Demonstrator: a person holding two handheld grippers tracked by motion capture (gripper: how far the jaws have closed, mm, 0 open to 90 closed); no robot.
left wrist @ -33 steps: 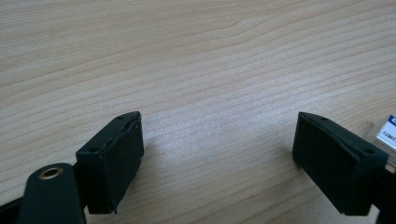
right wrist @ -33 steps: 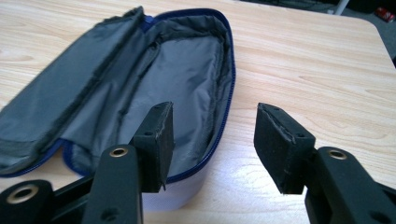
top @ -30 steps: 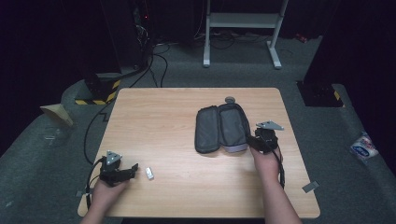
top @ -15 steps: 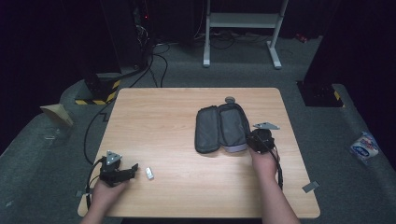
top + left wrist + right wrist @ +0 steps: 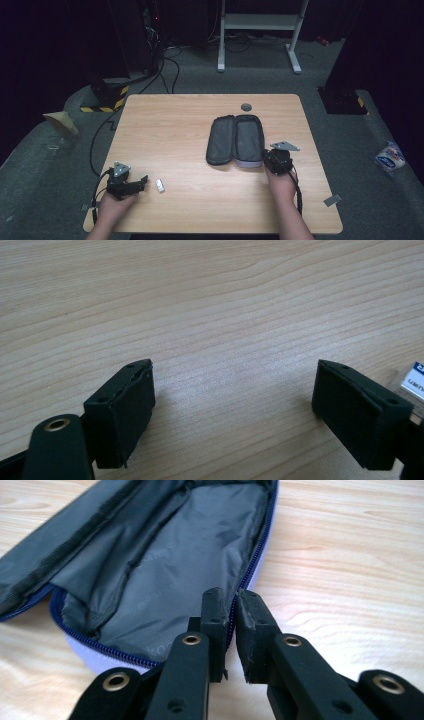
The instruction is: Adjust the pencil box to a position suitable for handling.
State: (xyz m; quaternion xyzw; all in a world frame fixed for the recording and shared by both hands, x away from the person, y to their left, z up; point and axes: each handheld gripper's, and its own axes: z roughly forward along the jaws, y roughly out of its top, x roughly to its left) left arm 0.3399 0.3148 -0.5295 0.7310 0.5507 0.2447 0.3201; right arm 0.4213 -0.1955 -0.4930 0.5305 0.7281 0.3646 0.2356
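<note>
Your right hand-held gripper (image 5: 231, 605) just dropped and its jaws have been closing onto the open pouch (image 5: 235, 140)'s near-right zipper rim mid-counter, so it's gripped. Left hand-held gripper (image 5: 142, 181) sits open, empty.

The small white item (image 5: 414, 381) is cut off at the frame's right edge, its label unreadable.
</note>
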